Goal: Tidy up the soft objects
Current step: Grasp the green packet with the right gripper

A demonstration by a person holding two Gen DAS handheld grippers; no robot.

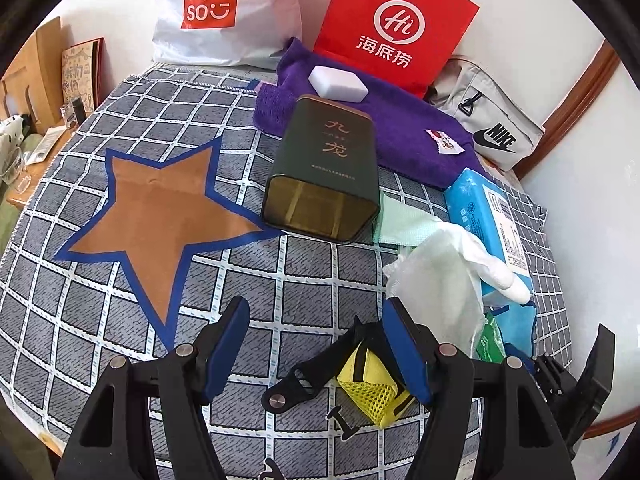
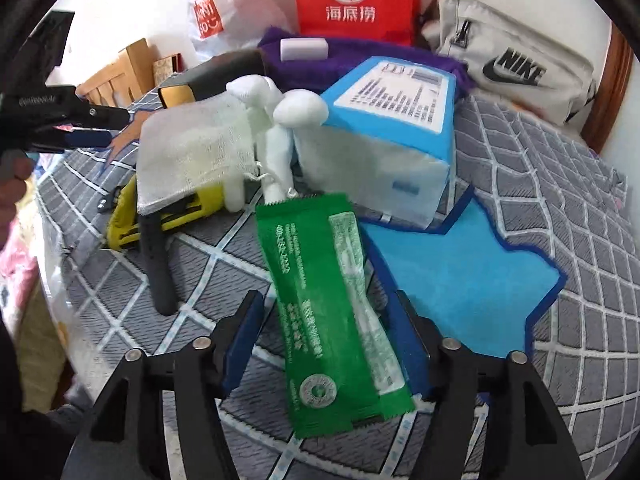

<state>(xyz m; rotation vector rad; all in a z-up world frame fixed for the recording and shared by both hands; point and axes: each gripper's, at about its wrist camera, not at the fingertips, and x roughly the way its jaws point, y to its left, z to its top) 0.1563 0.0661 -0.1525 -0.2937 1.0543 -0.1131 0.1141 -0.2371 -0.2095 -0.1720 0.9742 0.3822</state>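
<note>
My left gripper (image 1: 314, 314) is open above the checked cloth; a yellow mesh pouch with a black strap (image 1: 366, 386) lies between its fingers, low down. My right gripper (image 2: 328, 308) is open with a green sachet (image 2: 332, 316) lying between its fingers on the cloth. A white mesh bag (image 2: 192, 160) and a white glove (image 2: 276, 120) lie beyond it, against a blue tissue pack (image 2: 392, 120). The same bag (image 1: 436, 276), glove (image 1: 500, 268) and tissue pack (image 1: 484, 212) show in the left wrist view. A purple towel (image 1: 404, 132) carries a white sponge block (image 1: 338, 84).
A dark green tin (image 1: 328, 176) lies on its side mid-cloth. An orange star patch (image 1: 160, 208) and a blue star patch (image 2: 460, 280) mark the cloth. A red paper bag (image 1: 396, 24), a white Miniso bag (image 1: 216, 8) and a grey Nike pouch (image 1: 492, 132) line the back wall.
</note>
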